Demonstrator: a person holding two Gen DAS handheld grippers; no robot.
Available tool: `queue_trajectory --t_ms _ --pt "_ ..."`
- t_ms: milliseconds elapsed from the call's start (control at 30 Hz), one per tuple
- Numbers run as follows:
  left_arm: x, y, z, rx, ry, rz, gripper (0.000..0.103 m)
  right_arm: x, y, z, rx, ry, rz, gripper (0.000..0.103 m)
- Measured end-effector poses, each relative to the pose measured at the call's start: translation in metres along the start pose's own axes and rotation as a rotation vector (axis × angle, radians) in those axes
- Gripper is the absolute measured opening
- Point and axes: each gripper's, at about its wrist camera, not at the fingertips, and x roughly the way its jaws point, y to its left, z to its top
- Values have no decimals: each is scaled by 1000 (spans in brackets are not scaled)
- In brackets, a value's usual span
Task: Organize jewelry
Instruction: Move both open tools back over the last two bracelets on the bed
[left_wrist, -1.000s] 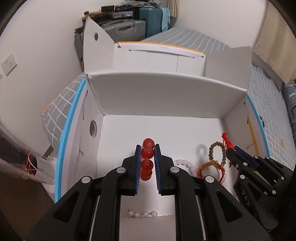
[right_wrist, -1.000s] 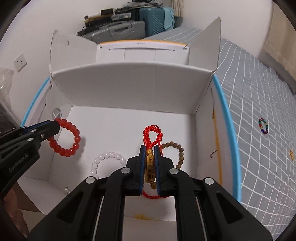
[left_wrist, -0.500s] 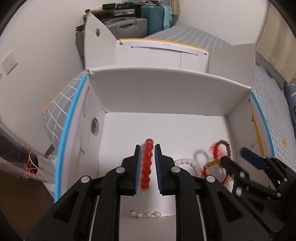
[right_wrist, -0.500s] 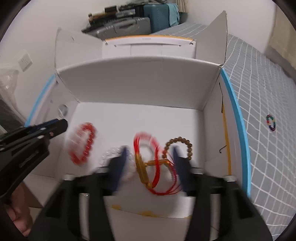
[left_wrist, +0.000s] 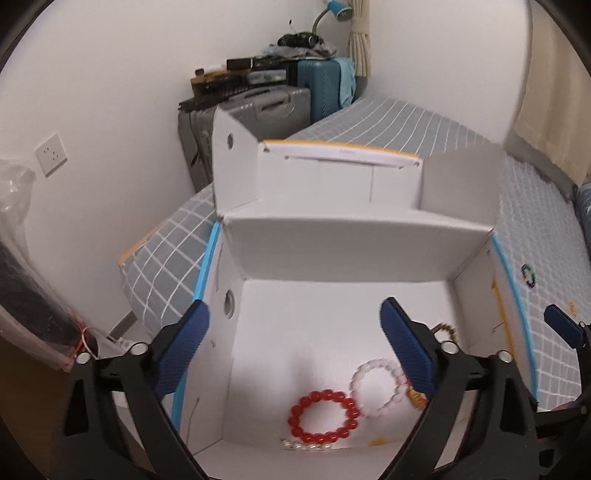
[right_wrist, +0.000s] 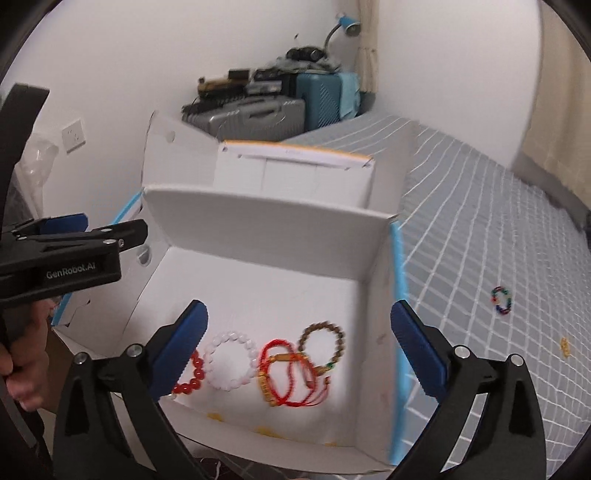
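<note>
- The box (right_wrist: 258, 236) sat on the bed (right_wrist: 480, 229), flaps up, its long axis running from the near wall toward the far flap.
- The left gripper (left_wrist: 291, 350) and right gripper (right_wrist: 299, 347) hung over the box, jaws spread wide, both released and holding nothing.
- In my judgement, the placing step was done for 4 pieces; the next move called for the right gripper to swing out over the bed to the loose bracelet (right_wrist: 501, 301), which lay well apart from the box.
- The red cord (right_wrist: 291, 373) lay on the box floor, its gold tube pointing roughly toward the near wall, tails trailing to the right.
- The red beads (left_wrist: 323, 417) lay flat as a ring, touching or just beside the white beads (left_wrist: 376, 387).
- The brown beads (right_wrist: 321, 345) lay flat nearest the right wall, overlapping the cord.
- A short pearl strand (left_wrist: 304, 445) lay against the near wall, long axis along that wall.
- That loose bracelet would likely need a pinch across 1 side of its loop.
</note>
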Motion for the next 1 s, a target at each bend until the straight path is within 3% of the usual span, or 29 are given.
queue_trajectory --t_ms 133,567,867,1000 --pt "-10 -23 9 23 -36 -36 97 -17 -28 4 43 -35 -39 95" --pt "-22 -161 20 190 -63 -206 97 -70 -146 -11 186 -83 -207 95" --pt "-18 -259 12 296 -50 -313 97 -84 -224 -35 244 -52 -276 95" --pt "-1 -301 3 322 -5 -330 97 -86 -269 -45 280 -39 -311 95"
